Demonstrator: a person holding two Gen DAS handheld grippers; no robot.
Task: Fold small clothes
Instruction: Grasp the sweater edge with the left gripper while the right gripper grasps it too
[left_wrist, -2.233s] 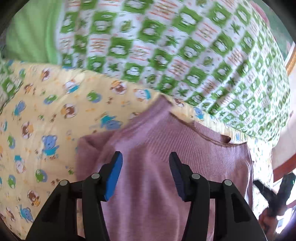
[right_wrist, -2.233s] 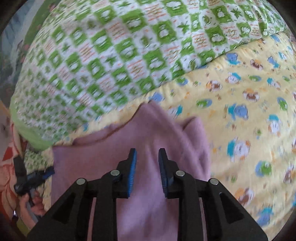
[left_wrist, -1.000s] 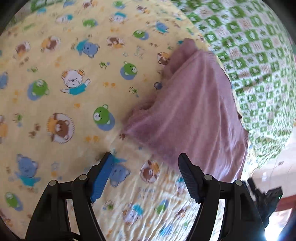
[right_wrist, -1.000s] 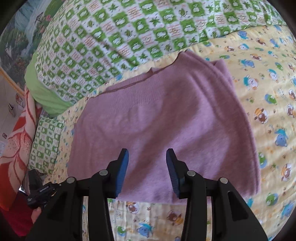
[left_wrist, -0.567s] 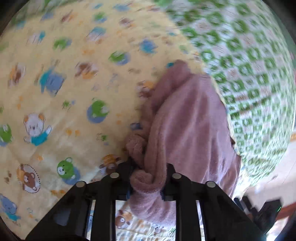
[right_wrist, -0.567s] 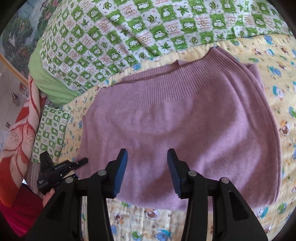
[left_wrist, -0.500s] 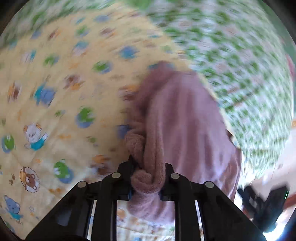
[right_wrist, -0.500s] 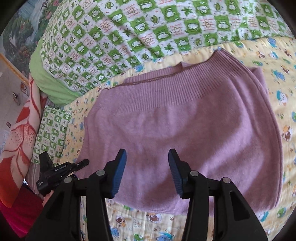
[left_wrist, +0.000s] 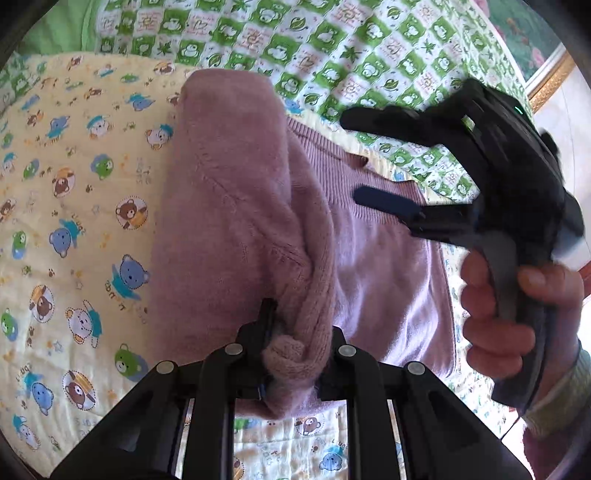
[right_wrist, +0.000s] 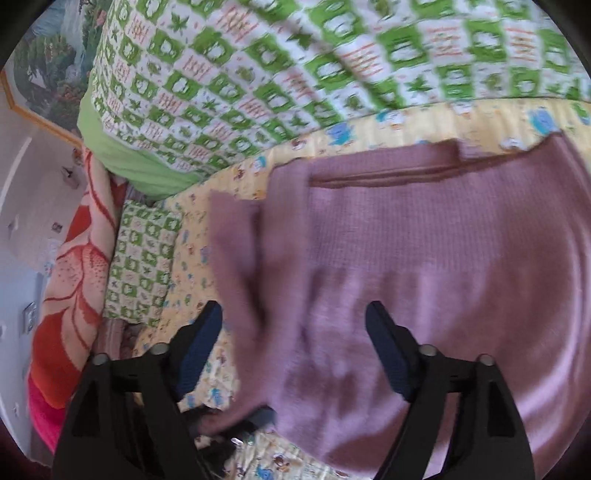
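A mauve knitted sweater (left_wrist: 388, 266) lies on a yellow bear-print blanket (left_wrist: 74, 221). My left gripper (left_wrist: 295, 350) is shut on the bunched edge of the sweater and holds that side lifted and folded over the flat part. My right gripper (right_wrist: 295, 332) is open above the sweater (right_wrist: 443, 266), its jaws wide apart. A lifted flap of the sweater (right_wrist: 251, 258) hangs blurred between its fingers. The right gripper also shows in the left wrist view (left_wrist: 376, 158), held by a hand at the right.
A green and white checked quilt (left_wrist: 332, 55) lies folded behind the sweater and also shows in the right wrist view (right_wrist: 295, 74). An orange and red patterned blanket (right_wrist: 74, 266) hangs at the left edge of the bed.
My left gripper shut on the sweater's edge and lifted it across over the rest. My right gripper opened wider and moved in close over the sweater.
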